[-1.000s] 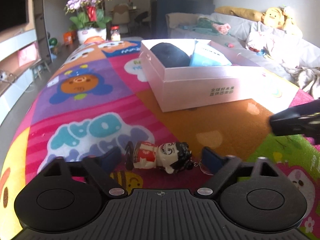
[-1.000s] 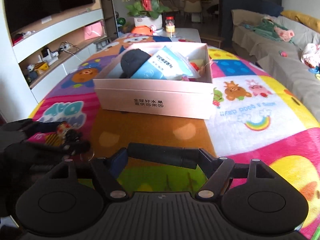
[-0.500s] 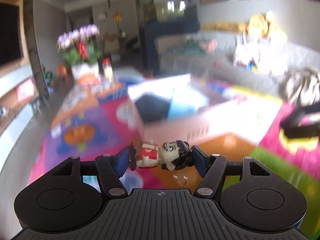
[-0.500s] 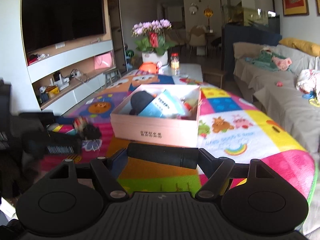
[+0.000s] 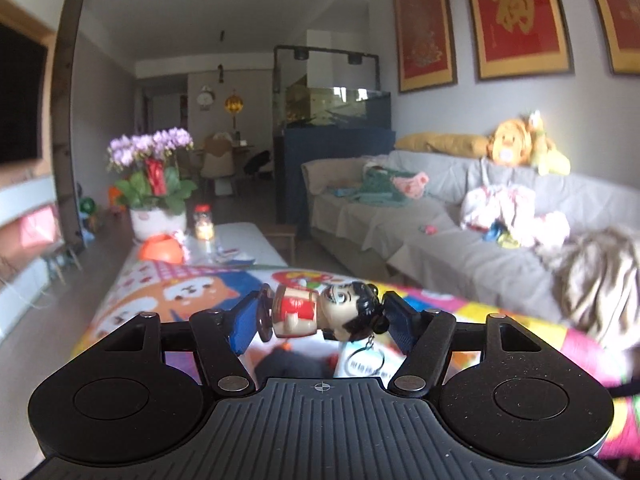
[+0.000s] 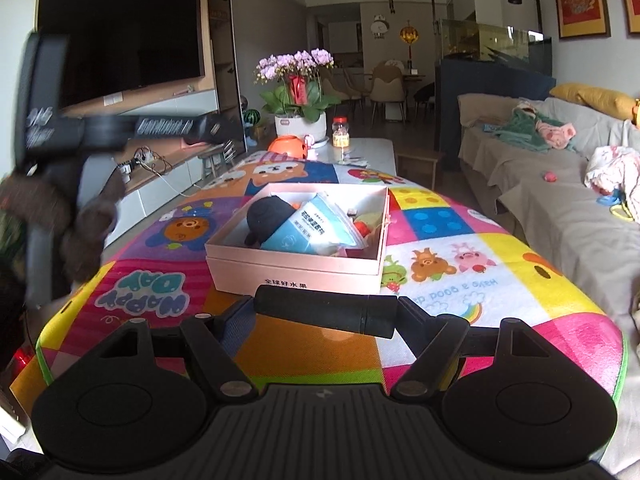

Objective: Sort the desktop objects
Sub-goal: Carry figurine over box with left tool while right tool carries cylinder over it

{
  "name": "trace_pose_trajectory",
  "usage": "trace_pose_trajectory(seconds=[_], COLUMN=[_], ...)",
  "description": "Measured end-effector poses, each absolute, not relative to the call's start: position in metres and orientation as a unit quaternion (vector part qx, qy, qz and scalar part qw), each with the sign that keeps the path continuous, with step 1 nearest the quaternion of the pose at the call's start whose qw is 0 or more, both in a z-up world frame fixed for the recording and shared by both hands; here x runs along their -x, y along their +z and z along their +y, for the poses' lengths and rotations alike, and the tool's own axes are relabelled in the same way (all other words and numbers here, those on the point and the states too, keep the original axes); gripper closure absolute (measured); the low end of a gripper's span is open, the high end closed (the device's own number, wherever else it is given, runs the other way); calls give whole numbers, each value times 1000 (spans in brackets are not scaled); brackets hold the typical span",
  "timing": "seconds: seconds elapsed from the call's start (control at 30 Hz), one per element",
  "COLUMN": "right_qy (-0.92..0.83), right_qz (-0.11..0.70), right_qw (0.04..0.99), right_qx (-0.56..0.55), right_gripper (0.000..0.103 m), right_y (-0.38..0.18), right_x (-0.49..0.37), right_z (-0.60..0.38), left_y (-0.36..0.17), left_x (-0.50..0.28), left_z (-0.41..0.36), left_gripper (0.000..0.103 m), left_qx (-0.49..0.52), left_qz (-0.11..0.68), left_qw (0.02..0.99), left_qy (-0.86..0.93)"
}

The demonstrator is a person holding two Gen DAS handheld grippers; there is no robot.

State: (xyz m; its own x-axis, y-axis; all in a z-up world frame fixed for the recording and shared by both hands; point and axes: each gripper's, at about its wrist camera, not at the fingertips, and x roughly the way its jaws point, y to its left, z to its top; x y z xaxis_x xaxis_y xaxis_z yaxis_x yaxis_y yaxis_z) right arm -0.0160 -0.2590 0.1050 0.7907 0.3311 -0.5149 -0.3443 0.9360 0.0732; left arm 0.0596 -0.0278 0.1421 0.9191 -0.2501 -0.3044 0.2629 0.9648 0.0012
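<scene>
A living room: a grey sofa (image 6: 560,216) strewn with clothes and soft toys runs along the right, a dark television (image 6: 120,36) hangs on the left wall, and a low surface (image 6: 460,280) under a bright cartoon-patterned mat fills the middle. At its far end stand a pot of purple flowers (image 6: 298,92), a small jar (image 6: 341,132) and an orange round thing (image 6: 289,146).

Near the middle of the surface sits an open pink box (image 6: 296,270). Inside lie a black cap (image 6: 269,214) and a light-blue packet (image 6: 316,228), with a few smaller items at the right side that are too small to name.

The left tool (image 5: 320,318) grips a small figurine (image 5: 326,314) lying sideways, base against the left pad and dark-haired head against the right; its jaws are opening slightly, yet the pads still press on it. A key ring (image 5: 366,358) dangles below the head. The figurine is in the air, with the box's cap and packet blurred beneath it.

The right tool (image 6: 326,314) clamps a black cylinder (image 6: 326,314) crosswise between its fingers, just short of the box's near wall. In its view the left tool shows blurred at the far left, held by a hand in a brown glove (image 6: 86,220).
</scene>
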Motion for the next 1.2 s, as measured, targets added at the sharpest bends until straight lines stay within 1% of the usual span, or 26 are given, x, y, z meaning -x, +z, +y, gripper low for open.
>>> trace_pose_trajectory(seconds=[0.03,0.07,0.1,0.17,0.27,0.3,0.47,0.57,0.63,0.77,0.97,1.13,1.17,1.2], right_qy=[178,178,178,176,168,167,186,204,207,194,191,151,153,149], right_qz=[272,274,276,281,294,297,315,331,328,309,320,280,275,275], right_qw=[946,945,944,943,941,940,930,921,921,930,927,948,949,950], right_qx=[12,12,10,8,10,11,26,30,34,46,31,28,20,18], right_gripper=[27,27,27,27,27,27,27,27,27,27,27,27,25,16], right_y=[104,102,101,99,97,97,105,113,121,140,163,174,174,173], right_x=[15,14,13,10,0,-2,-17,-30,-42,-73,-129,-181,-192,-203], right_z=[-258,-258,-259,-260,-259,-257,-239,-225,-216,-198,-180,-159,-156,-154], left_y=[142,141,139,131,107,96,49,34,28,25,28,28,28,28], left_x=[-66,-69,-69,-62,-46,-41,-19,-15,-19,-27,-30,-37,-38,-38], left_z=[-26,-22,-17,-8,2,4,10,12,10,5,1,1,1,2], left_gripper=[21,16,9,7,5,2,0,0,0,0,0,0,0,0], left_qx=[-14,-9,-4,1,-6,-14,-32,-27,-29,-23,-26,-14,-13,-13], left_qz=[156,158,157,160,194,209,286,319,332,341,332,331,331,330], left_qw=[979,979,980,980,976,974,955,945,941,938,941,942,942,943], left_qy=[-132,-127,-121,-117,-95,-87,-77,-65,-57,-53,-57,-58,-55,-51])
